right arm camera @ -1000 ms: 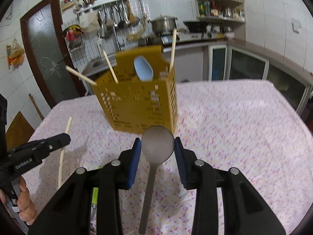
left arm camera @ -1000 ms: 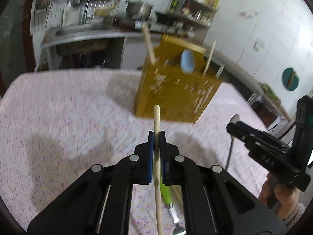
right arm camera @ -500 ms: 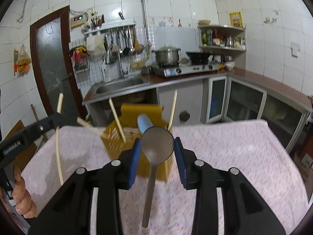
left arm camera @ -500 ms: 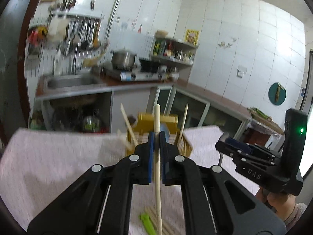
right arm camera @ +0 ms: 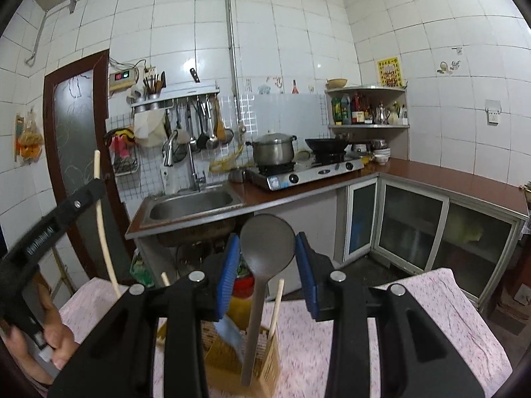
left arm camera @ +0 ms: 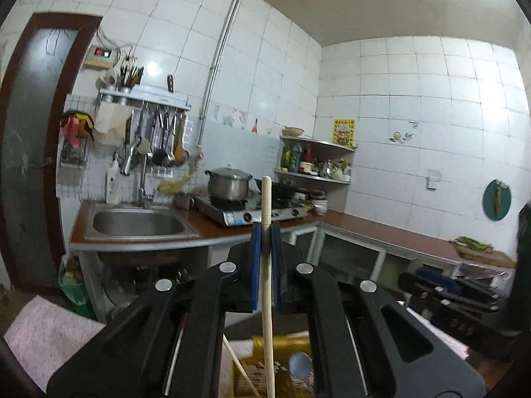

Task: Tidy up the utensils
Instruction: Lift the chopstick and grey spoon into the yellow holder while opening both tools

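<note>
A: The left tool [left arm camera: 265,232] is clamped on a chopstick [left arm camera: 267,282]. The stick stands upright between the blue pads [left arm camera: 255,258], its tip poking above them and its shaft running down past the bottom of the left wrist view.

B: And the right tool [right arm camera: 267,248]?

A: It grips a grey spoon [right arm camera: 265,248] by the bowl. The bowl sits between the blue pads, both touching its edges, and the handle hangs straight down below the jaws.

B: Where is the holder?

A: The yellow holder [right arm camera: 232,358] stands on the table [right arm camera: 448,315], below and just ahead of both tools. The spoon's handle end hangs over its open top. Two chopsticks [right arm camera: 277,301] lean in it, along with a pale blue spoon [right arm camera: 232,331].

B: Do the two tools see one another?

A: Yes. In the right wrist view the left tool is at the left, tilted, with a hand [right arm camera: 49,341] on its grip. In the left wrist view the right tool is low at the right, blurred.
</note>
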Tool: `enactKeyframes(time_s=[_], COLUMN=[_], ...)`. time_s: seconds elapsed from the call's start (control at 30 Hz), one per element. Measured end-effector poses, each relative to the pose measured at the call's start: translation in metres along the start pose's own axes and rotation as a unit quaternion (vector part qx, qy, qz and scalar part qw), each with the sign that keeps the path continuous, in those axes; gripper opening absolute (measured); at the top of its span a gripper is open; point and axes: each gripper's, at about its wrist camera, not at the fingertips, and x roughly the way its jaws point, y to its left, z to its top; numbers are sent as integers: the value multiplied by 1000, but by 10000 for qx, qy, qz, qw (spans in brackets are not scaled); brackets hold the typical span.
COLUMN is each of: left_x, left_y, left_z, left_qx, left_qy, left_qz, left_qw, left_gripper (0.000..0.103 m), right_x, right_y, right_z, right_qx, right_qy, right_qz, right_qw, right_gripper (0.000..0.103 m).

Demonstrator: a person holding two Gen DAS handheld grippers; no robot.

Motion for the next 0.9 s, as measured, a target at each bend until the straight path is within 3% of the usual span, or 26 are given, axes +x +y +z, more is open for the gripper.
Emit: enactKeyframes(time_s=[0.27,0.4,0.9], left_x=[32,41,30], left_y=[-8,-1,25], left_z=[-46,-69,-120], left_qx=[365,330,27], left_qy=[-166,62,941], left_qz=[145,65,-168], left_qw=[9991,9994,9954], left_gripper=[4,4,5], right_x=[42,47,62], right_y=[-8,-6,5], right_z=[-30,-52,-108], right_qx=[8,-156,-295], right_qy=[-110,-150,618], right_qz=[64,127,322], right_qw=[9999,9997,9971], right_gripper=[35,35,35])
